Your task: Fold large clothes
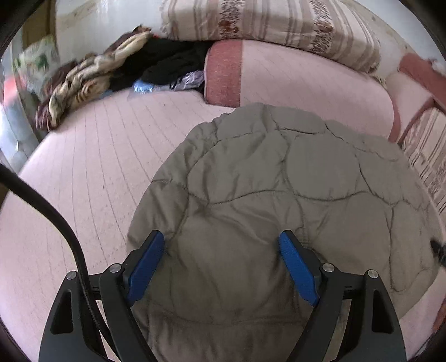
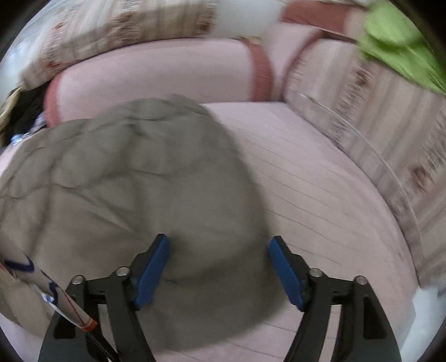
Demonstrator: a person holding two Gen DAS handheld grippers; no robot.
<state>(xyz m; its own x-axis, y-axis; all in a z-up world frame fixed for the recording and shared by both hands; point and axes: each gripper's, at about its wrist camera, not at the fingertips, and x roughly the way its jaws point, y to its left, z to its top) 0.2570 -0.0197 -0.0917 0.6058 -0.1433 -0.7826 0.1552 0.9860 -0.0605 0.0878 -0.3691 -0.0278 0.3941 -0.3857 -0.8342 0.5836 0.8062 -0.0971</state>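
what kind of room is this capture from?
Likely a home living room: a pink corner sofa with striped back cushions, a heap of clothes at its end, and a grey quilted jacket spread on the seat.

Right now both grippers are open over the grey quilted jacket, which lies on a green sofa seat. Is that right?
Not quite. The sofa seat is pink, not green; the left wrist view shows it clearly. The rest holds: the left gripper and right gripper are both open over the grey quilted jacket.
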